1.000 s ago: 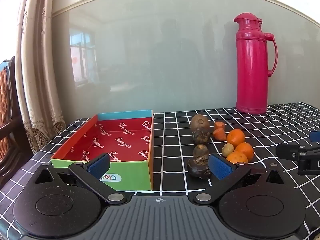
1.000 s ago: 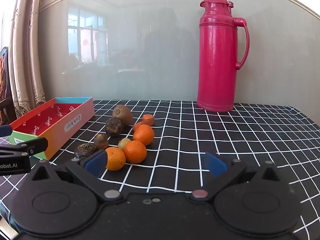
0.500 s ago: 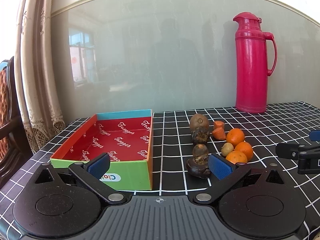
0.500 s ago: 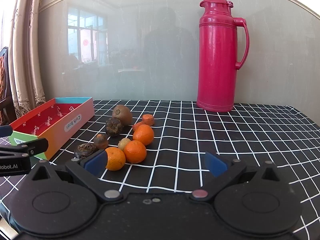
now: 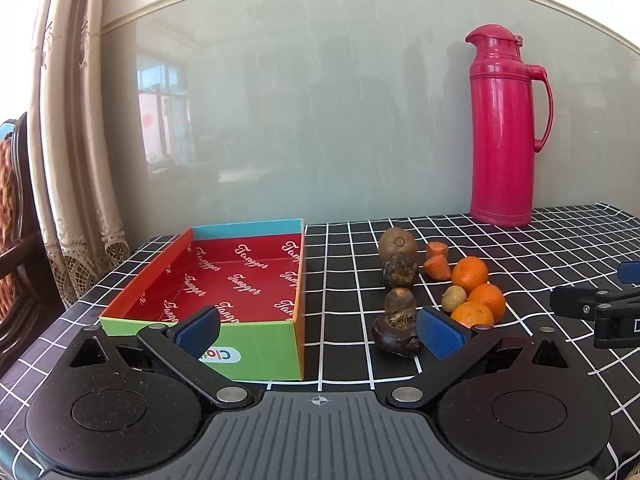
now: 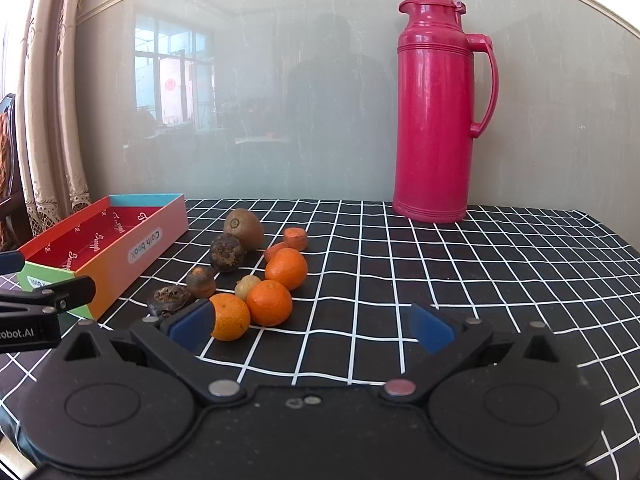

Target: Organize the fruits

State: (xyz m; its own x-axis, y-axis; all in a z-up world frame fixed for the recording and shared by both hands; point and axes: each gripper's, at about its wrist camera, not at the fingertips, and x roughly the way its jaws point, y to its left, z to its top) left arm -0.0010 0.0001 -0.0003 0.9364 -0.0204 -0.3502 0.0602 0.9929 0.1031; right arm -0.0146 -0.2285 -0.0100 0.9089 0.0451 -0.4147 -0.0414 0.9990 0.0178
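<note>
Black cloth with a white grid covers the table, and both claws sit low over it with nothing between their blue pads. Left claw is spread wide, one pad in front of the box, the other just beside the nearest dark fruit. Right claw is equally wide apart, its left pad overlapping the nearest orange in the picture, though whether they touch I cannot tell. Fruit all lies loose on the cloth, right of the box and none inside it. From the left camera the box opens up nicely: red floor with white script, blue far wall, green near wall. From the right camera that floor is mostly hidden, and you get the long orange side with a grey label instead. The right view shows the pile best: a kiwi at the back, a dark wrinkled fruit just in front of it, a smaller brown one, three oranges bunched together, a small pale fruit tucked among them, and carrot pieces behind. Pink flask stands upright at the back by the wall, well apart from the fruit. Curtain hangs at far left. Each camera catches the other claw's tip poking in at its edge
</note>
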